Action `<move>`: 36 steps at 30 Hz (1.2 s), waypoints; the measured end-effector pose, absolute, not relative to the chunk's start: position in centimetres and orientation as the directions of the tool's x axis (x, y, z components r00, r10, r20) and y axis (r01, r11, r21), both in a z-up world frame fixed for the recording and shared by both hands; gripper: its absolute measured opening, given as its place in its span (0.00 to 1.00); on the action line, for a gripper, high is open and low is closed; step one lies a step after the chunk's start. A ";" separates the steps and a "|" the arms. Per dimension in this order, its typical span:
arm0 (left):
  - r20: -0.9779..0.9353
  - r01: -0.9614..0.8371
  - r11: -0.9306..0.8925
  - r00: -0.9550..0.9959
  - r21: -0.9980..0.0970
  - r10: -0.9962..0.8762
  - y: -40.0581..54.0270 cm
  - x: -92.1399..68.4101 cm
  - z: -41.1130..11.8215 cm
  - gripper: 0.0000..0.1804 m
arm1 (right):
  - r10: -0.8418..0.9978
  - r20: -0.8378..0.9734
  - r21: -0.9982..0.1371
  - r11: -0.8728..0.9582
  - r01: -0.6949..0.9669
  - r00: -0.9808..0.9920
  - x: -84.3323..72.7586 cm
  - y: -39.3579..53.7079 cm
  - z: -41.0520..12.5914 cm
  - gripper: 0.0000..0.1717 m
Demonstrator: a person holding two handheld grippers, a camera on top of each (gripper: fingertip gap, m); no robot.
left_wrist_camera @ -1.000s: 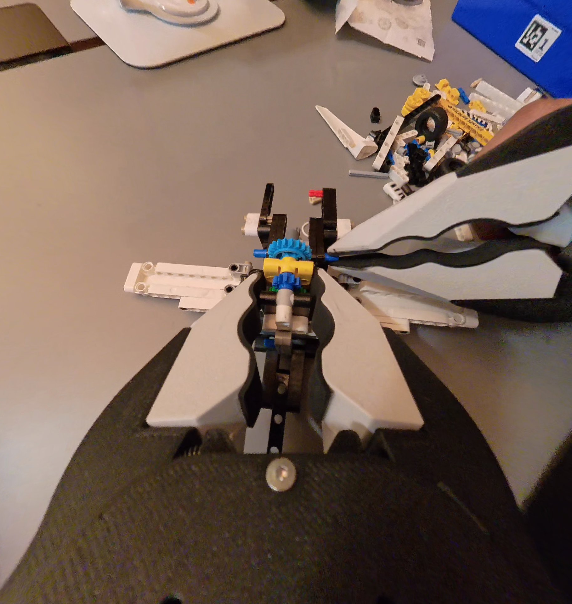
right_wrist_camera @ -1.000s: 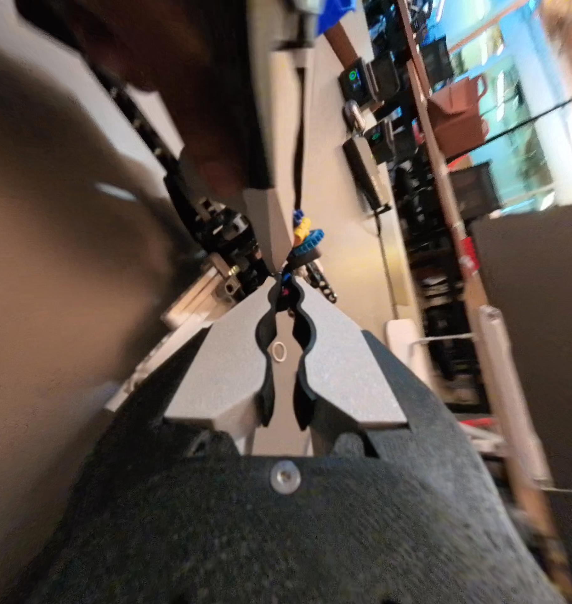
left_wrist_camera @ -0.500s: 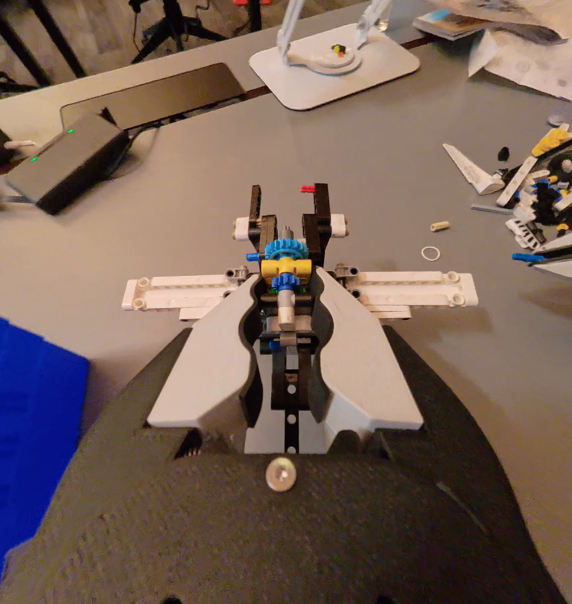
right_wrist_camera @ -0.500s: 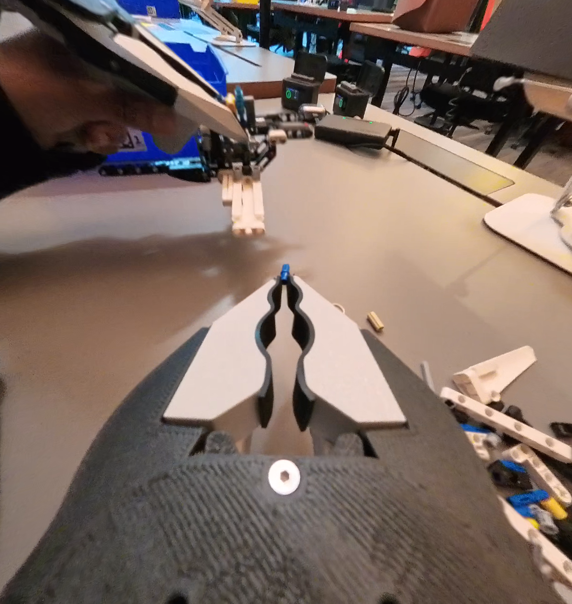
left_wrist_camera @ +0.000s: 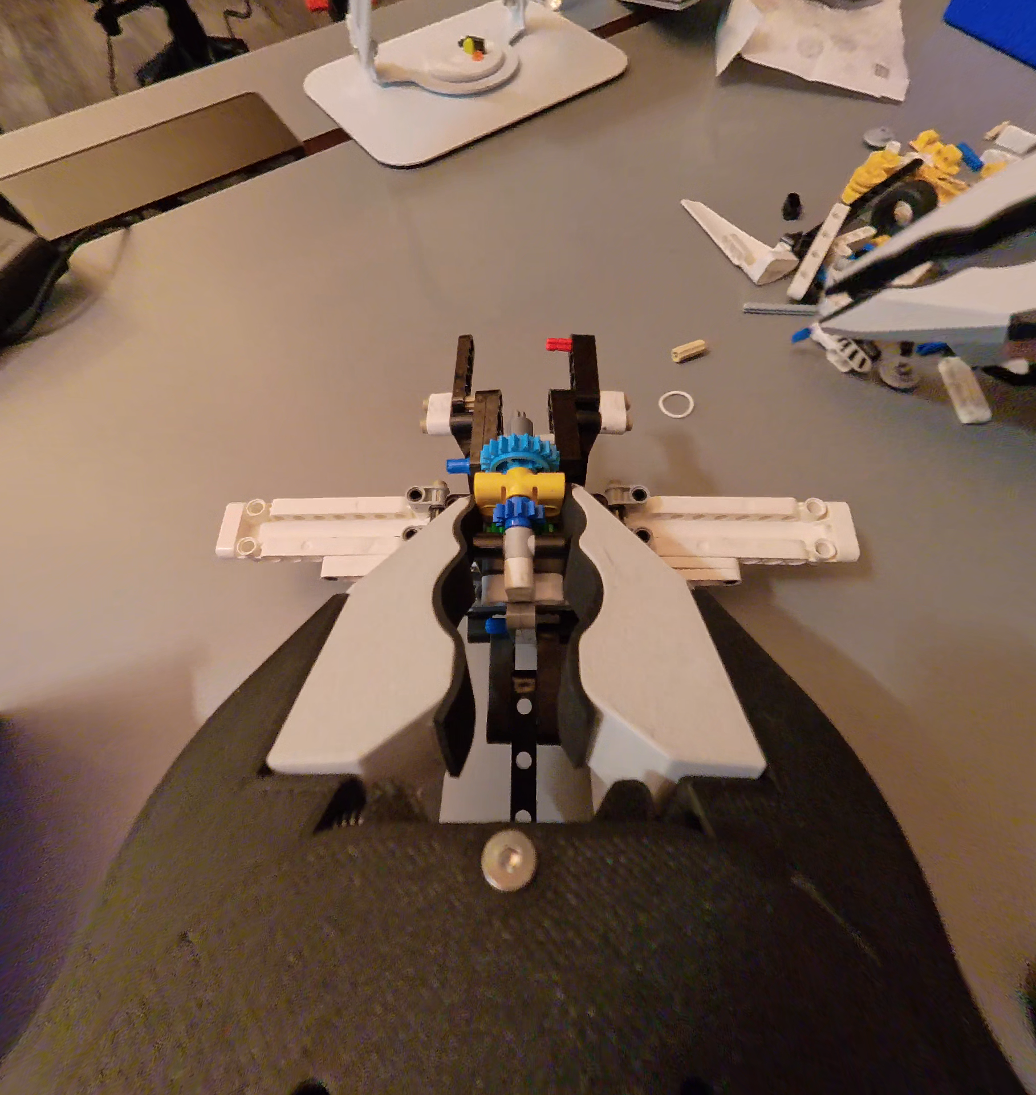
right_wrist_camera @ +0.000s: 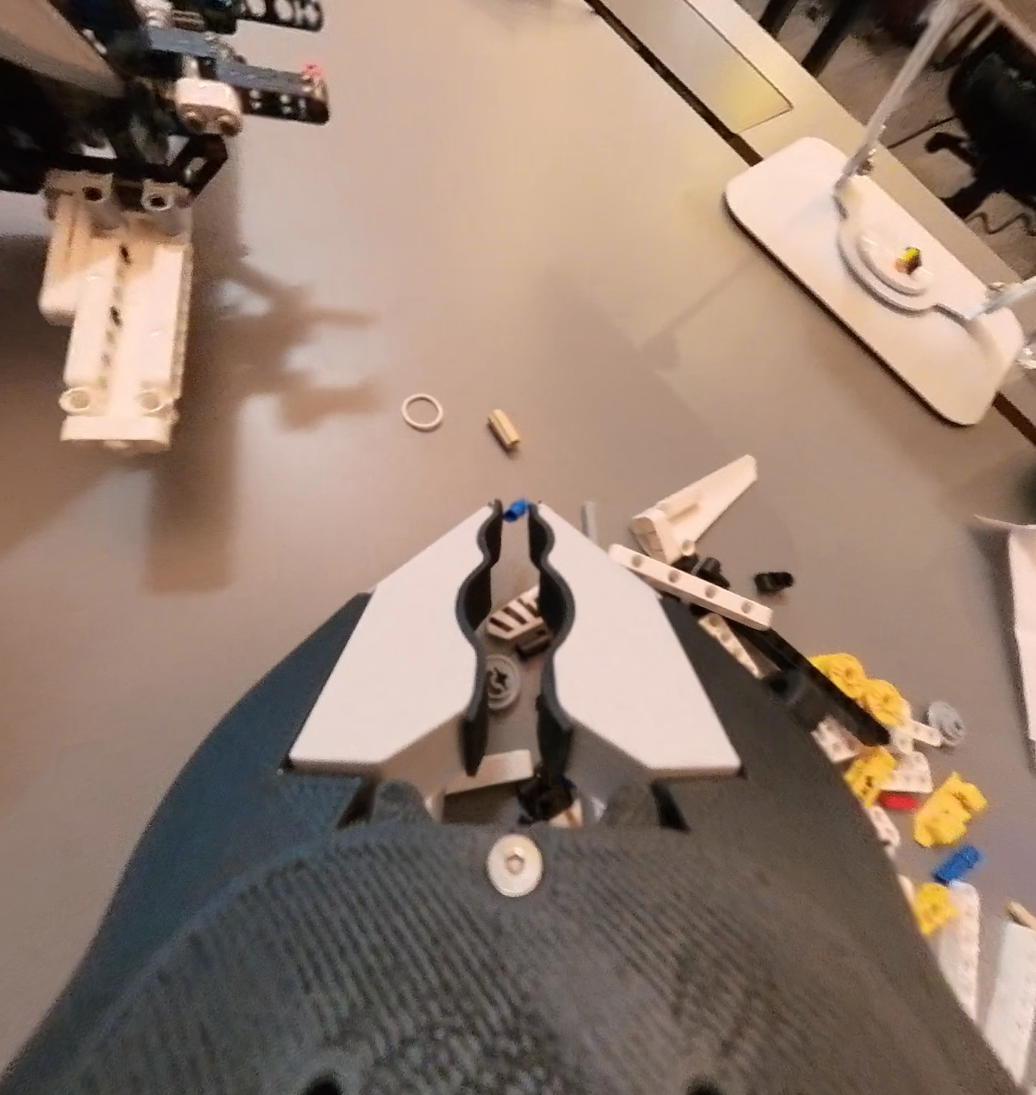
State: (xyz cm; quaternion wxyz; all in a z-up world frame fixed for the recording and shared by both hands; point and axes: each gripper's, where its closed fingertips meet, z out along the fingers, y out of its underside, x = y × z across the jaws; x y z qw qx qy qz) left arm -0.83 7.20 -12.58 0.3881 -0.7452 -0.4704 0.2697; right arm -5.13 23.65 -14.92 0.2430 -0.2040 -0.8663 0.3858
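**Model clamped on the left, blue pin at the right tips**

Between my left gripper's (left_wrist_camera: 518,521) fingers sits the brick model (left_wrist_camera: 521,474), and both pads press on its black body just behind the yellow connector (left_wrist_camera: 518,487) and the blue gear (left_wrist_camera: 519,453). White wings (left_wrist_camera: 326,527) stick out to either side over the grey table (left_wrist_camera: 266,296). Just right of the model lie a white ring (left_wrist_camera: 676,404) and a tan pin (left_wrist_camera: 688,351).

My right gripper (right_wrist_camera: 516,511) is slightly parted, with a small blue pin (right_wrist_camera: 516,509) between its tips; I cannot tell whether the pads press on it. It hangs over the edge of the loose parts pile (right_wrist_camera: 859,711), with the ring and tan pin just ahead of it. Farther back stand a white lamp base (left_wrist_camera: 462,89) and a paper sheet (left_wrist_camera: 817,47).
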 end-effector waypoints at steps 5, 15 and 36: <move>-0.099 0.444 -0.378 0.533 -0.812 0.840 8.6 -0.1 -13.1 0.14 | 0.576 0.314 -0.758 0.631 0.166 -0.755 -6.2 25.3 -14.3 0.17; -0.115 0.005 -0.753 0.988 -0.659 0.107 12.0 6.7 -15.8 0.16 | 0.157 -0.076 -0.905 0.405 0.134 -0.985 0.5 17.6 -10.1 0.19; -0.228 0.144 -0.720 0.891 -0.679 0.393 5.4 7.0 -14.9 0.18 | -0.124 -0.241 -0.858 0.490 0.152 -0.963 8.8 12.1 -13.6 0.17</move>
